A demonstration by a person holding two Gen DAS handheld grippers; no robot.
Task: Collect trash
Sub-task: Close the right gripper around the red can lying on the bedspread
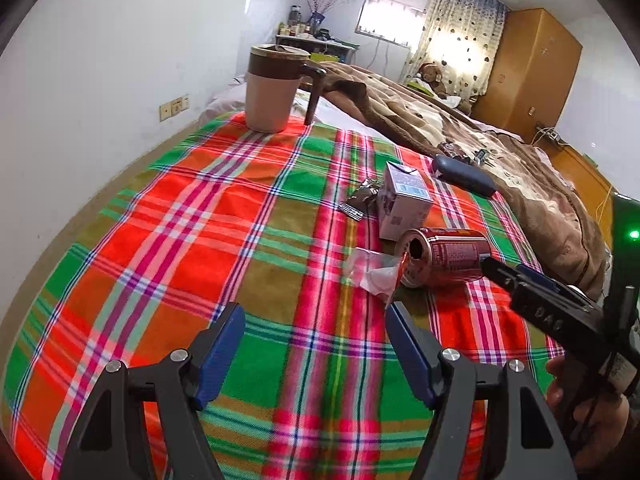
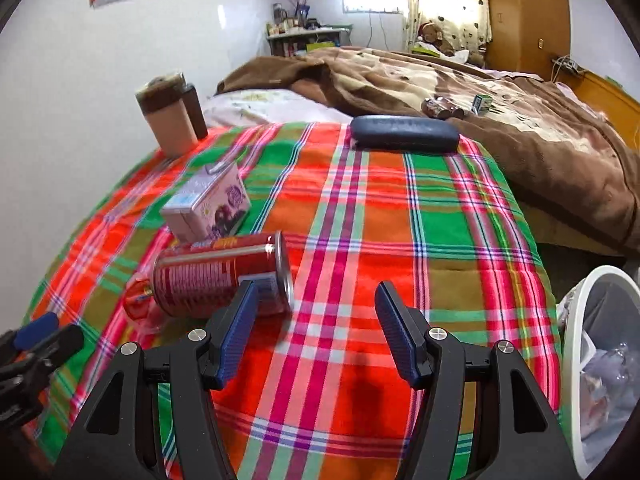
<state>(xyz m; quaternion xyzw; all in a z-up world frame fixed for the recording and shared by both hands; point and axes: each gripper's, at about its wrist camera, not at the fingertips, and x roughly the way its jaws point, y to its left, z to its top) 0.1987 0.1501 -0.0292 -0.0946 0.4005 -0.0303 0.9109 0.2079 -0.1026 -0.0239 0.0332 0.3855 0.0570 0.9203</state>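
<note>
A red drink can (image 1: 444, 258) lies on its side on the plaid cloth (image 1: 240, 240); it also shows in the right wrist view (image 2: 216, 276). A clear plastic wrapper (image 1: 376, 276) lies against its open end. A small purple-white carton (image 1: 404, 204) stands behind it, also seen in the right wrist view (image 2: 208, 204), with a dark foil wrapper (image 1: 362, 196) beside it. My left gripper (image 1: 316, 344) is open and empty, short of the wrapper. My right gripper (image 2: 316, 328) is open and empty, its left finger just in front of the can.
A brown-and-beige mug (image 1: 272, 88) stands at the cloth's far left. A dark blue glasses case (image 2: 404, 132) lies at the far edge by a brown blanket (image 2: 520, 120). A white bin (image 2: 600, 360) with trash stands right of the table.
</note>
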